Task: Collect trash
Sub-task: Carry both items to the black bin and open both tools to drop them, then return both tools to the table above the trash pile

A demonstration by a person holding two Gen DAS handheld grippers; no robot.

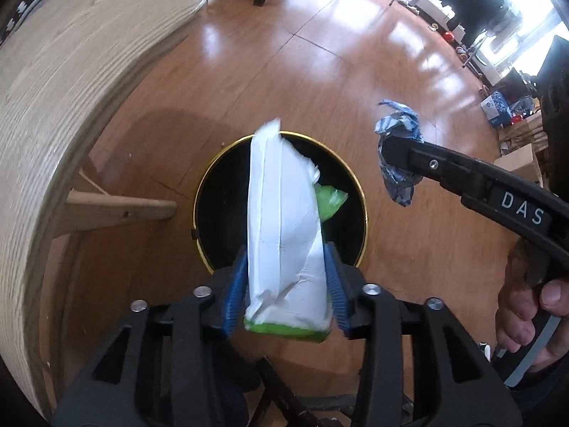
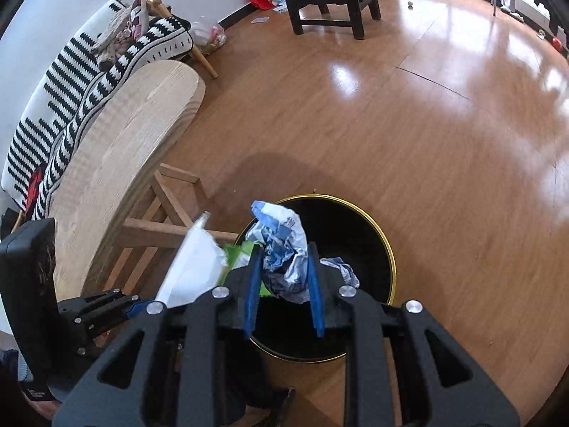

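My left gripper (image 1: 286, 284) is shut on a white and green packet (image 1: 284, 227) and holds it over a round black bin with a gold rim (image 1: 213, 174) on the floor. My right gripper (image 2: 284, 284) is shut on a crumpled blue and white wrapper (image 2: 284, 249), above the same bin (image 2: 384, 245). In the left wrist view the right gripper (image 1: 391, 153) holds the wrapper (image 1: 398, 131) to the right of the bin. In the right wrist view the left gripper (image 2: 142, 307) and its packet (image 2: 192, 267) are at the left. A crumpled piece (image 2: 341, 270) lies inside the bin.
A light wooden table (image 1: 71, 82) stands left of the bin, its legs (image 2: 167, 220) close to the rim. A striped sofa (image 2: 71, 82) is behind it. A dark stool (image 2: 330, 0) stands far across the wooden floor (image 2: 426, 142).
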